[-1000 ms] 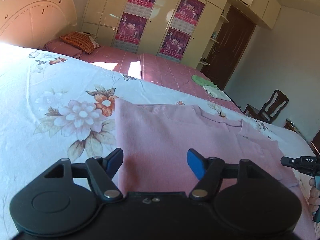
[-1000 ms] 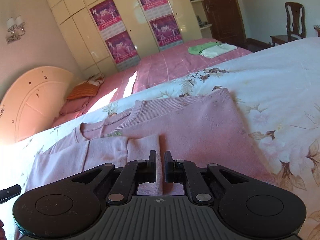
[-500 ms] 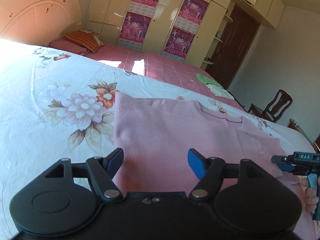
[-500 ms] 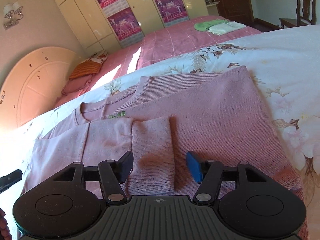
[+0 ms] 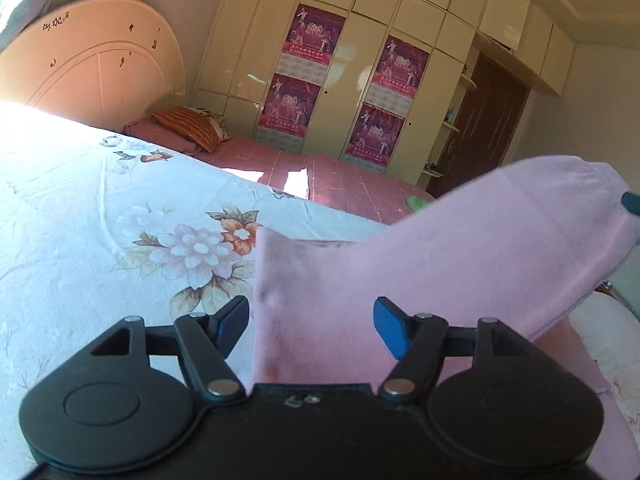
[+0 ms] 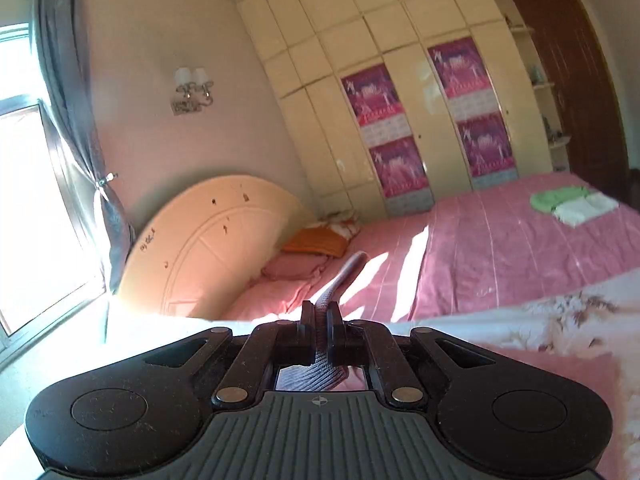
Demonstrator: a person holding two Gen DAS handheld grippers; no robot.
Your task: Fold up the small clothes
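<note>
**Pink top lifted at one side, lying flat at the other**

Left wrist view: my left tongs (image 5: 311, 320) stand wide apart, gripping nothing, blue-padded fingers (image 5: 389, 326) spread just above the near edge of the pink top (image 5: 400, 264). The garment's left part lies flat on the floral bedspread (image 5: 100, 216), its side edge straight and near the big printed flower. Its right part rises off the bed in a raised flap that reaches the right border of the view, where a small dark blue tip (image 5: 631, 202) touches the cloth. Behind stand the cream wardrobe (image 5: 360, 60) with purple posters and a second bed in a pink sheet (image 5: 352, 184).

Right wrist view: my right tongs (image 6: 319, 318) are closed on a ribbed fold of the pink top (image 6: 316, 372), which passes between the fingers and sticks out ahead as a narrow strip. They are raised, facing the rounded headboard (image 6: 208, 248). More pink cloth lies at lower right on the bedspread (image 6: 560, 316).
</note>
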